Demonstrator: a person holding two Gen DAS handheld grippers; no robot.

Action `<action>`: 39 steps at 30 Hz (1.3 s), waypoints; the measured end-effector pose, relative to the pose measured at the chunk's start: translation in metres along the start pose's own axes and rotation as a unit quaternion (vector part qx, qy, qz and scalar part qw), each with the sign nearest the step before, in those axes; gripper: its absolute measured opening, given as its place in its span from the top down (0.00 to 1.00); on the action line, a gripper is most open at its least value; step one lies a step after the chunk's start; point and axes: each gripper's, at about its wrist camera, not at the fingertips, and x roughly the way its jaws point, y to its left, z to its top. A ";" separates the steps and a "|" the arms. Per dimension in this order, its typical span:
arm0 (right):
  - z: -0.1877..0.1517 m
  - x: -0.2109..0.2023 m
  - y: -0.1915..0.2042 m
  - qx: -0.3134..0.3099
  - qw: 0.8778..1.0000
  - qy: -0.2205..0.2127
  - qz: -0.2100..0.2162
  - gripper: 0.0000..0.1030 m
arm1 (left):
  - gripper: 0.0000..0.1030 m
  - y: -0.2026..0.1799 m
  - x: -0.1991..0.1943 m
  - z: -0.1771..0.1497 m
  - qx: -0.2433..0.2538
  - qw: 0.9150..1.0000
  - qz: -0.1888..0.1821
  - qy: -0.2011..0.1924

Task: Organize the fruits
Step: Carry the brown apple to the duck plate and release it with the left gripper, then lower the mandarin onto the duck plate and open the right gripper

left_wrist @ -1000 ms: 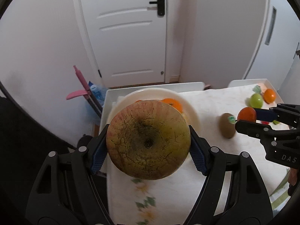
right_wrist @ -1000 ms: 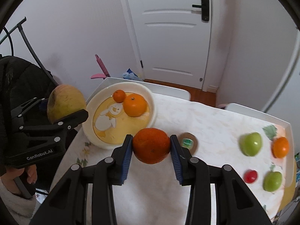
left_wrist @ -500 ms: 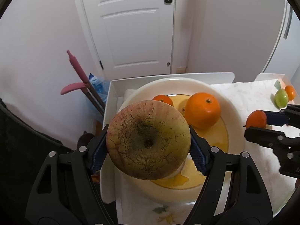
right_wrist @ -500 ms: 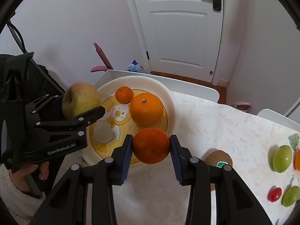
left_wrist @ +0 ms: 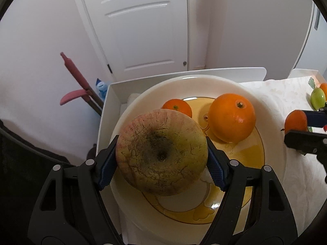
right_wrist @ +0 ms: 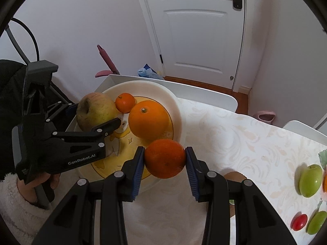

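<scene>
My left gripper (left_wrist: 161,159) is shut on a big yellowish apple (left_wrist: 161,153) and holds it over the left part of the cream bowl (left_wrist: 273,143). The apple also shows in the right wrist view (right_wrist: 95,110). My right gripper (right_wrist: 165,161) is shut on a dark orange (right_wrist: 165,159) and holds it over the bowl's near right rim (right_wrist: 179,114). A large orange (right_wrist: 149,119) and a small mandarin (right_wrist: 125,102) lie in the bowl.
On the white tablecloth (right_wrist: 245,143) to the right lie green apples (right_wrist: 310,180), a small red fruit (right_wrist: 298,222) and a kiwi (right_wrist: 234,175) partly hidden behind my right gripper. A white door (right_wrist: 204,30) stands behind. A pink-handled tool (left_wrist: 77,81) leans at the left.
Both grippers have moved toward the bowl with their fruit. The apple is now over the bowl's left side and the dark orange is at its right rim.
</scene>
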 end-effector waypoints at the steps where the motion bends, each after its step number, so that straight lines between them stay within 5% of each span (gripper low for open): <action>1: 0.000 0.000 -0.001 0.000 1.000 0.000 -0.001 0.65 | 0.21 0.000 0.000 -0.001 0.000 1.000 -0.001 0.003; 5: 0.004 -0.002 0.000 0.003 1.000 -0.003 -0.004 0.65 | 0.00 0.002 -0.012 0.003 0.006 1.000 0.010 -0.019; 20: 0.008 -0.016 0.010 -0.035 0.999 -0.003 0.003 0.65 | 0.00 0.015 -0.073 -0.014 -0.047 0.999 0.002 -0.017; 39: 0.009 0.031 0.041 -0.131 0.990 0.034 0.026 0.65 | 0.00 0.015 -0.102 -0.071 -0.095 0.995 -0.002 -0.001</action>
